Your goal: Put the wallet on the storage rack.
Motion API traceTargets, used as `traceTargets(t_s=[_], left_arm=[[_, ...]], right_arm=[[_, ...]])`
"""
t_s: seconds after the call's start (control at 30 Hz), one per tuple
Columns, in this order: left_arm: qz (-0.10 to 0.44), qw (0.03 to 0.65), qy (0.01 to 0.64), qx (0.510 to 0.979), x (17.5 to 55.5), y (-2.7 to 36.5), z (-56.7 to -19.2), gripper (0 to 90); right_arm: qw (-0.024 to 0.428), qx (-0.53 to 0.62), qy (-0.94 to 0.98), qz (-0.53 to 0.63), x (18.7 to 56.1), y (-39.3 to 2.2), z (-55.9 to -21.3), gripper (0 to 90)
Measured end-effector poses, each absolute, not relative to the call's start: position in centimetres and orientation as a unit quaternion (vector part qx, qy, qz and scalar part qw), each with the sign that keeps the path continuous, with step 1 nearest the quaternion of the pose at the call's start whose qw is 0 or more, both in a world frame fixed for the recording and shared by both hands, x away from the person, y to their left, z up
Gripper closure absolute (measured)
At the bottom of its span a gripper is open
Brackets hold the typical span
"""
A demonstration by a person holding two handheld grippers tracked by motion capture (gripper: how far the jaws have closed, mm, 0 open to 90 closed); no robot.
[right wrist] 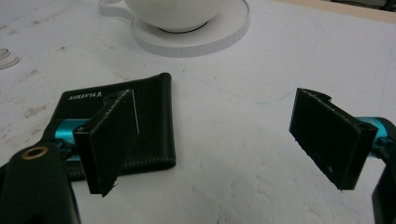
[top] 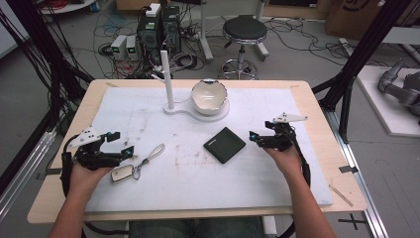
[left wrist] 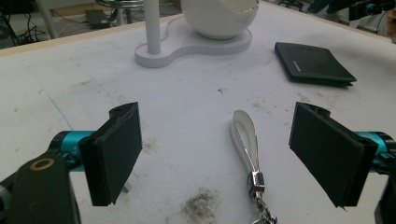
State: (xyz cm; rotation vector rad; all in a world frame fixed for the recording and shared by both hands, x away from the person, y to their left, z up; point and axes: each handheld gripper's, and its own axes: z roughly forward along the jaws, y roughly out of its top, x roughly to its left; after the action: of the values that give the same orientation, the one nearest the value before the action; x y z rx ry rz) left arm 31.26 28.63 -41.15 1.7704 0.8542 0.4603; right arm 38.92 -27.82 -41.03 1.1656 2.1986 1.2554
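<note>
A black wallet (top: 224,144) lies flat right of the mat's middle. A silver key fob (top: 122,173) with a pale strap loop (top: 156,151) lies at the front left. My left gripper (top: 121,143) hovers open just above and left of the fob. In the left gripper view my left gripper (left wrist: 219,154) has the strap loop (left wrist: 245,135) on the mat between its wide jaws, untouched. My right gripper (top: 261,130) stands open just right of the wallet. In the right gripper view the wallet (right wrist: 149,107) lies partly behind the left jaw of my right gripper (right wrist: 215,140).
A white stand (top: 195,110) with an upright pole (top: 167,79) and a white bowl (top: 209,96) sits at the back centre of the white mat (top: 198,173). Behind the table stand a black stool (top: 244,30) and floor cables.
</note>
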Motion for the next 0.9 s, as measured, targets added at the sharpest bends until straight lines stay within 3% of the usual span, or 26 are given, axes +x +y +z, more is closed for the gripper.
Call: traceTargets(t_s=[0.27, 0.63, 0.9], left_arm=[[0.200, 0.525, 0.356, 0.747, 30.3, 29.3, -41.2, 17.2], [0.200, 0.524, 0.359, 0.746, 29.9, 29.7, -41.2, 17.2], [0.197, 0.520, 0.356, 0.751, 30.1, 29.3, -41.3, 17.2]], right_arm=[[0.166, 0.407, 0.790, 0.428, 41.2, -25.0, -41.4, 15.6], [0.113, 0.398, 0.826, 0.382, 42.7, -22.1, -43.8, 15.7], [0.073, 0.396, 0.832, 0.382, 43.0, -22.3, -44.7, 31.9]])
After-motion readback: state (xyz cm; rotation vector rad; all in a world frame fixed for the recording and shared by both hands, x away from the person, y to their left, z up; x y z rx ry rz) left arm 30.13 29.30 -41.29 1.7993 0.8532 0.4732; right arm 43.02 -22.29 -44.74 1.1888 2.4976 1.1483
